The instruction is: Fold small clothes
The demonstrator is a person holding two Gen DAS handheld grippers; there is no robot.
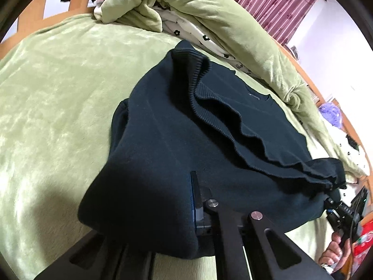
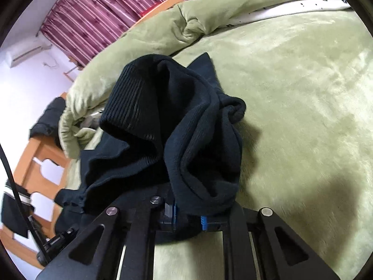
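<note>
Both tools [image 1: 193, 210] [image 2: 186, 219] on dark sweater [image 1: 177, 144], neckline away from them.

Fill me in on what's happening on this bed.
A person is folding a dark sweater on a green blanket, with a handheld gripper in each hand. The left gripper is shut on one part of the sweater's near edge, and the right gripper is shut on a bunched part of it. The ribbed hem is turned over onto the body, so a fold is under way but not finished. A rumpled green quilt lies behind it.
</note>
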